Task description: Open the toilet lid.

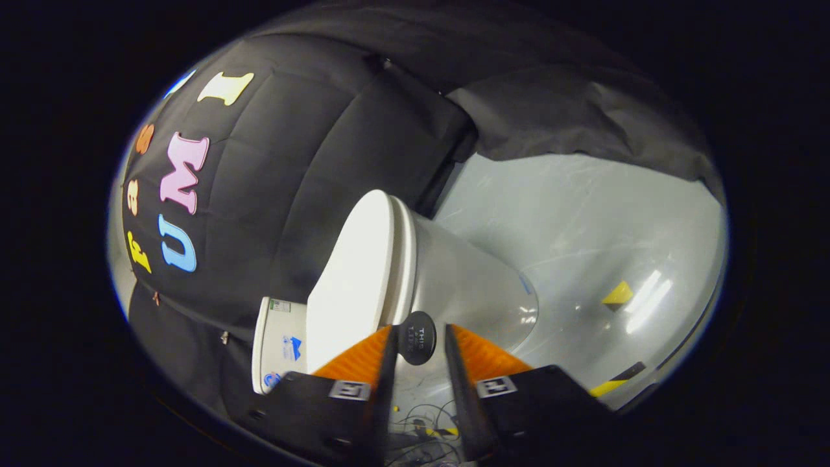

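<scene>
Tongs (419, 344): two fingers spread with a clear gap between them, pinching nothing; the view is rolled sideways, so the toilet appears tipped over.
Between the fingertips: a small dark round disc (416, 337) with pale print, sitting against the toilet side; what it is cannot be told.
Toilet lid (353, 279): just ahead of the tongs and to their left; closed flat on the seat, its near rim just past the left finger.
Lid appearance: white, smooth, glossy, oval, thin at the edge, with a narrow seam against the seat rim.
Lid handling (judgement): rigid plastic, light, hinged at the tank end; likely slippery, so a loose pinch could slide off.
Hold point (judgement): the front lip, opposite the hinge, one finger under the rim.
Toilet bowl (467, 279): pale grey-white body, just beyond the fingertips.
Tank (279, 344): left of the left finger, bearing small stickers.
Floor (583, 227): light grey, shiny, well beyond the tongs.
</scene>
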Demonstrator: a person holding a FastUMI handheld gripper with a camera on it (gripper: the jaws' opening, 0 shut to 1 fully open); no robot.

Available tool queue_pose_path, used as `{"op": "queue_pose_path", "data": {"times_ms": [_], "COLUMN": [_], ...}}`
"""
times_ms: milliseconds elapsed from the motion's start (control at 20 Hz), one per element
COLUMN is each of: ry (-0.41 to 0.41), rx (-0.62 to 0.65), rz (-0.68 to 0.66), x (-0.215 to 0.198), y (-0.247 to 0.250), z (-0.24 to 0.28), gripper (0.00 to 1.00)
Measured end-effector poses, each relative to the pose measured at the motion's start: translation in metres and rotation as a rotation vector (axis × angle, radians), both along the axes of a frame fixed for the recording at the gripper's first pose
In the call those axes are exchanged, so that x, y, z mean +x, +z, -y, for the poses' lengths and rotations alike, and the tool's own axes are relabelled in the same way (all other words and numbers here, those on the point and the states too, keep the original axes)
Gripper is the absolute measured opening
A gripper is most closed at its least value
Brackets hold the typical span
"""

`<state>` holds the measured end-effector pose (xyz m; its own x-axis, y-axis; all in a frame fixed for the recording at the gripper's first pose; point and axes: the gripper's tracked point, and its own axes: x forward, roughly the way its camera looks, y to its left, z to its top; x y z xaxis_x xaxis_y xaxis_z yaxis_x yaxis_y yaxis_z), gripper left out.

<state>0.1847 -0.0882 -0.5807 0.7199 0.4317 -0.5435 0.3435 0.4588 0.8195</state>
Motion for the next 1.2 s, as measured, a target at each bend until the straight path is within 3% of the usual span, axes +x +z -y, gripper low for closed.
{"op": "queue_pose_path", "data": {"times_ms": [50,200,650,1200], "ry": [-0.005,-0.045,-0.014,0.029], "rx": [0.035,0.107,-0.066,-0.355], "rz": [0.015,0.046,0.076,0.235], "x": [0.000,0.005,0.007,0.013], "y": [0.009,0.018,0.041,0.172], "z": [0.000,0.003,-0.001,-0.039], "gripper": [0.28,0.06,0.05,0.05]}}
